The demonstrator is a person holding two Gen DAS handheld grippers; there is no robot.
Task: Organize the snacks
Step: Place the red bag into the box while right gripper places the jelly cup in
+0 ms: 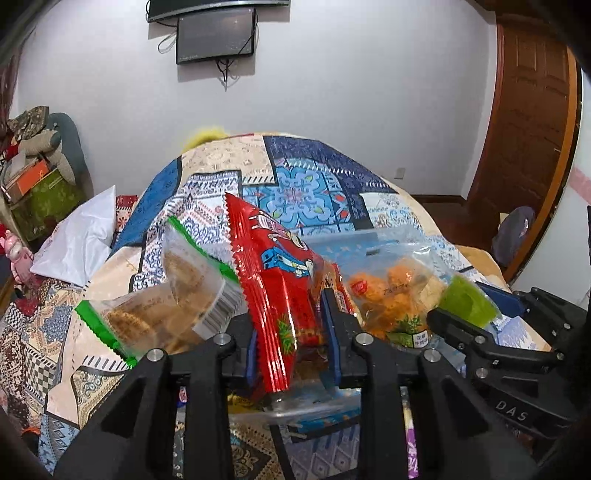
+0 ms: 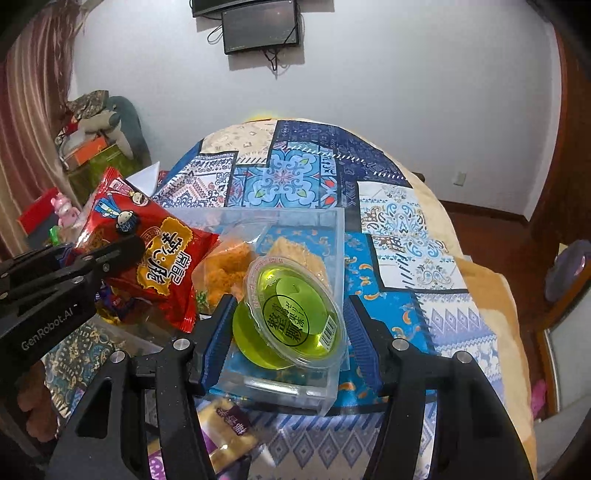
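While the left gripper (image 1: 291, 332) pinches the red packet (image 1: 280, 280) above the bin (image 2: 340, 236), the right gripper (image 2: 284, 332) hangs spread around the jelly cup (image 2: 291, 314) — apparently just dropped into the bin's near end. Next, I judge, the packet goes in beside it — lower, then release.

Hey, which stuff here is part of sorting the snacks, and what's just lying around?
Part of the job:
red snack packet, in left gripper
green jelly cup
clear plastic bin
orange snack bag
green-edged biscuit packs

Lying around:
patchwork bedspread
wall monitor
stuffed toy
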